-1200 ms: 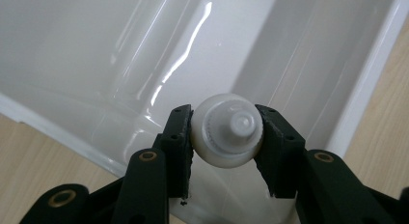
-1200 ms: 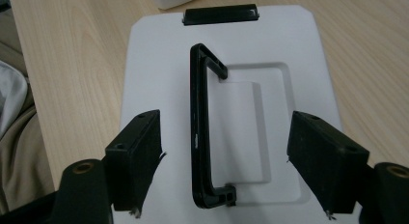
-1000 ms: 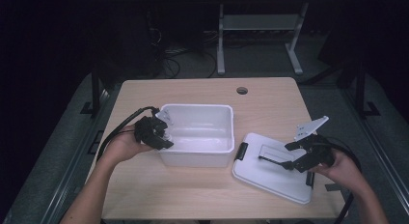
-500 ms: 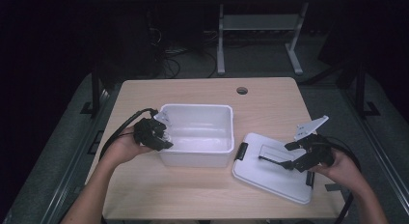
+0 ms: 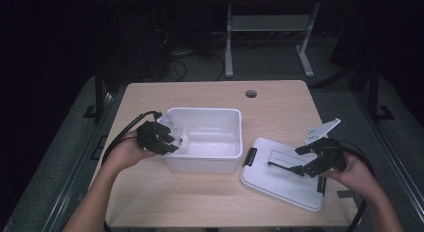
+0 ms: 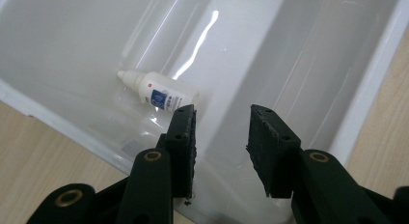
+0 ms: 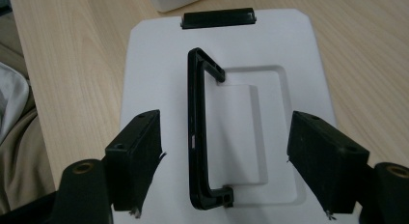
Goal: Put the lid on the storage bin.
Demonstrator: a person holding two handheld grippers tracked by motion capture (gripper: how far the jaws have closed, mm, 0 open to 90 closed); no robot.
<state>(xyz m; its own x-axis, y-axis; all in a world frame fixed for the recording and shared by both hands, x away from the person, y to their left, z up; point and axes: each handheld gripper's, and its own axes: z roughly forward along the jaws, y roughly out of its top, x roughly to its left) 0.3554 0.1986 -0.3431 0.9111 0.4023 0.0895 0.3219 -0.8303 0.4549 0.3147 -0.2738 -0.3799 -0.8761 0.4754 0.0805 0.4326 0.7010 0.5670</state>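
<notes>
The wooden desk [image 5: 280, 107] carries two big white pieces. The larger is an open plastic bin [image 5: 220, 162] near the middle. Its lid [image 5: 280, 179] lies flat on the desk just to the right of it, close to the bin's corner.

The high view shows the layout. The left hand-held gripper [image 5: 172, 142] is at the bin's left wall and points inward over the rim. The right hand-held gripper [image 5: 300, 161] sits over the lid, with the person's forearms coming in from below.

The left gripper view [image 6: 222, 118] looks down into the bin [image 6: 299, 50]. Its jaws stand at a narrow gap with nothing between them, and they are poised above the bin floor.

The right gripper view [image 7: 226, 125] looks along the lid [image 7: 289, 50]. Its jaws are spread wide, one on each side of the raised black handle [image 7: 195, 127], and neither pad touches it. The handle stands up from a shallow recess in the lid. A black latch clip [image 7: 218, 17] sits on the lid's far edge. In the high view the handle [image 5: 285, 167] is a thin dark line.

The bin holds one thing, a small white dropper bottle [image 6: 161, 92] with a blue mark on its label. It lies on its side on the floor just beyond the tip of one jaw, cap pointing away. From above the bottle [image 5: 184, 140] is a pale spot near the left wall.
</notes>
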